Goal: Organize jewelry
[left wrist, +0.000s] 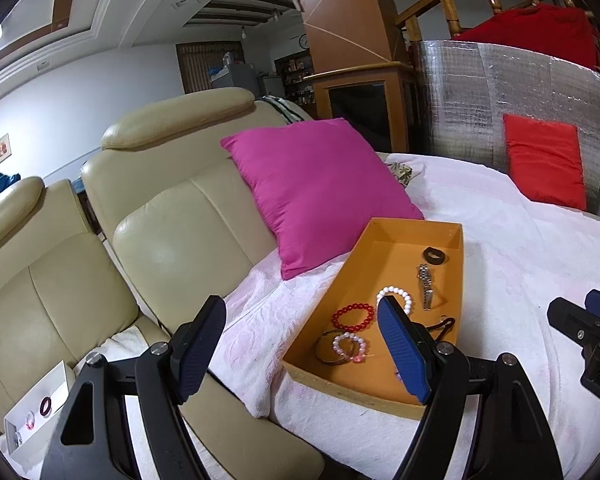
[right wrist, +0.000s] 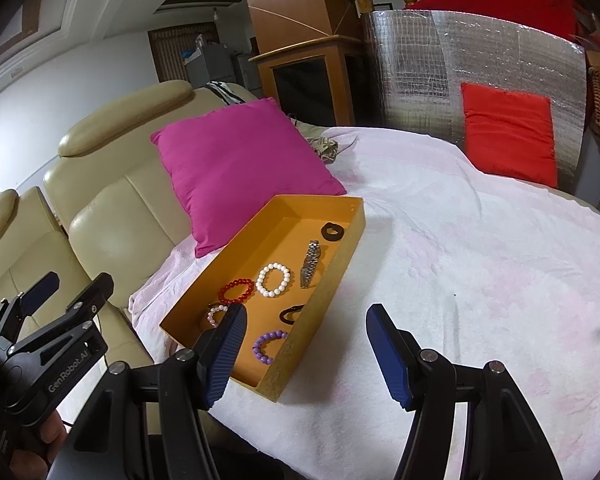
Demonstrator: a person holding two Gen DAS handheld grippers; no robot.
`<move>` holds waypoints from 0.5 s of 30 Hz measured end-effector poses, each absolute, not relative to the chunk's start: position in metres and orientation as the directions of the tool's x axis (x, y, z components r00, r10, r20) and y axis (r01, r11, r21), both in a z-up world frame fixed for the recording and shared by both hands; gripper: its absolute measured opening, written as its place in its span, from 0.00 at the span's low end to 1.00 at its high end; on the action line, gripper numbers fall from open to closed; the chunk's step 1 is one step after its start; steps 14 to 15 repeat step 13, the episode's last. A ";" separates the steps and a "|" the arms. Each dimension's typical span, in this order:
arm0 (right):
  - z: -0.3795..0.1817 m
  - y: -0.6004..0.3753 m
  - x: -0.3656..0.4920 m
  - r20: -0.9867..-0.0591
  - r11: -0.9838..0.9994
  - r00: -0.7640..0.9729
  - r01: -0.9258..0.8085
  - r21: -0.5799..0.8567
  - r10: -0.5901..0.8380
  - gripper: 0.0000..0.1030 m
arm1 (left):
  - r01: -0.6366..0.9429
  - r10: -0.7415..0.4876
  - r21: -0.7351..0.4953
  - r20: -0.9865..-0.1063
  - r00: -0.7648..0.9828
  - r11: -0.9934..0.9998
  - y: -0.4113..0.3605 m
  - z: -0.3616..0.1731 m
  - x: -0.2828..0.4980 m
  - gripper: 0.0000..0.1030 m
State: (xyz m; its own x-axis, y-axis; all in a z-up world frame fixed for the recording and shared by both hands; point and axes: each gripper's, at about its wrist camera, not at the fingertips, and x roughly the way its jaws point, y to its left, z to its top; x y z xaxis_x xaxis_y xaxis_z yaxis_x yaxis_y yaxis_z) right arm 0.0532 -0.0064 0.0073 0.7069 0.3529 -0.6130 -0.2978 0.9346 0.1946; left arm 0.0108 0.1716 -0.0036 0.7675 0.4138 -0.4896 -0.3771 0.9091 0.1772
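An open orange box [left wrist: 380, 256] [right wrist: 260, 240] lies on a pale pink blanket. In it are a red bead bracelet [right wrist: 236, 291], a white bead bracelet [right wrist: 273, 279], a metal watch [right wrist: 310, 264], a black ring [right wrist: 332, 232], a black cord loop [right wrist: 291, 314], a purple bead bracelet [right wrist: 268, 346] and a pink-white bracelet [right wrist: 216, 314]. My left gripper [left wrist: 300, 304] [right wrist: 74, 284] is open and empty, hovering at the box's near left corner. The right gripper [right wrist: 308, 312] [left wrist: 588, 320] is open and empty over the box's near right wall.
A small white box [left wrist: 40, 404] holding a dark red ring [left wrist: 45, 405] and a pink one rests on the beige leather sofa [left wrist: 160, 240] at the lower left. A magenta pillow [right wrist: 240, 160] leans behind the orange box. A red pillow [right wrist: 508, 132] stands against a silver foil panel [right wrist: 420, 60].
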 end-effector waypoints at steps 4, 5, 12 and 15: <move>0.010 -0.053 0.060 -0.591 0.951 0.745 -0.231 0.206 0.309 0.64 | -0.304 0.356 0.184 -0.486 0.798 0.935 0.136 -0.002 0.025 0.76; 0.010 -0.072 0.063 -0.585 0.959 0.761 -0.196 0.204 0.280 0.64 | -0.272 0.325 0.177 -0.490 0.809 0.946 0.124 -0.002 0.030 0.76; -0.030 -0.238 0.089 -0.606 0.983 0.794 0.138 0.120 -0.037 0.81 | 0.149 -0.089 0.054 -0.589 0.803 0.987 -0.010 -0.046 0.089 0.76; -0.047 -0.272 0.094 -0.617 0.975 0.779 0.206 0.085 -0.111 0.81 | 0.212 -0.153 0.024 -0.617 0.772 0.977 -0.036 -0.063 0.105 0.76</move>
